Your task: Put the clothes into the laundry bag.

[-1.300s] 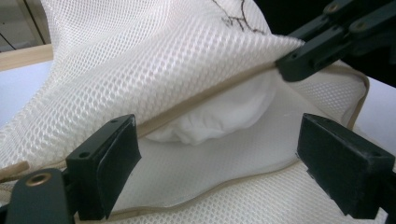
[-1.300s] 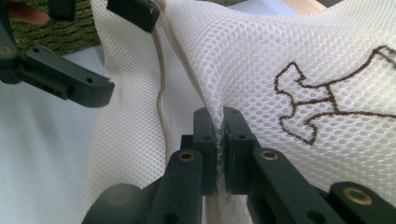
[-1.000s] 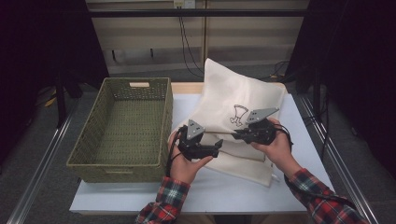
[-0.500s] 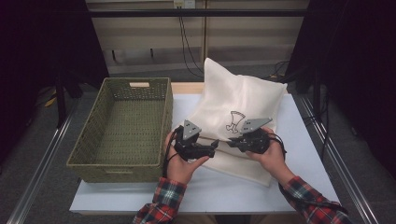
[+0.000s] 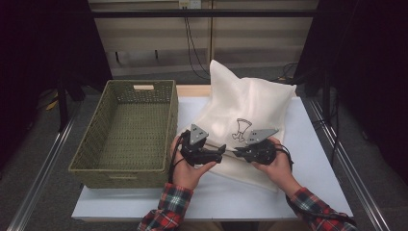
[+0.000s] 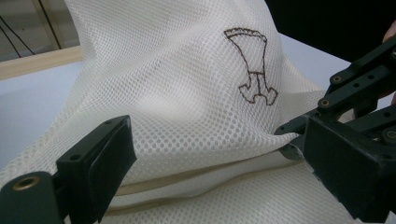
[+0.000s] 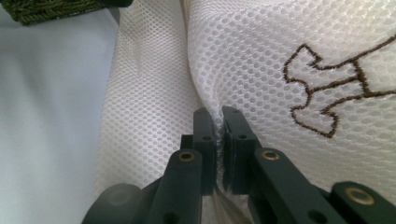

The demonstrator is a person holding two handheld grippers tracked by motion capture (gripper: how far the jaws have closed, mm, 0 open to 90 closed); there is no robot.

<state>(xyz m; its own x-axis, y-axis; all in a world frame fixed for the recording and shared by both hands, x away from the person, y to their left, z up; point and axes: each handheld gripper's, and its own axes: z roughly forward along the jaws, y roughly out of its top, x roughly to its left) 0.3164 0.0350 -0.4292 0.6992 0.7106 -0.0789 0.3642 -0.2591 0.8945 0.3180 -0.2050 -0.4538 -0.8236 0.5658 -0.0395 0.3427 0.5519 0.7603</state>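
Mesh bag (image 5: 250, 103) fold pinched by right hand-held gripper (image 7: 218, 122); left hand-held gripper (image 6: 210, 154) gapes.

We saw a cream-white mesh bag (image 5: 250, 108) lying on the white table (image 5: 308, 144), just right of the woven basket (image 5: 127, 132). Its fabric was a fine open net, slightly sheer, and it looked soft and puffed up. Its far left corner rose to a point, and its near edge lay flat on the table. A small brown embroidered figure (image 6: 251, 65) sat near the middle of its upper face. A beige band (image 6: 196, 179) ran along its near side, between 2 layers of mesh. A fold of the net near the embroidery was drawn up into a ridge, pinched tight in the right gripper (image 7: 218, 122).
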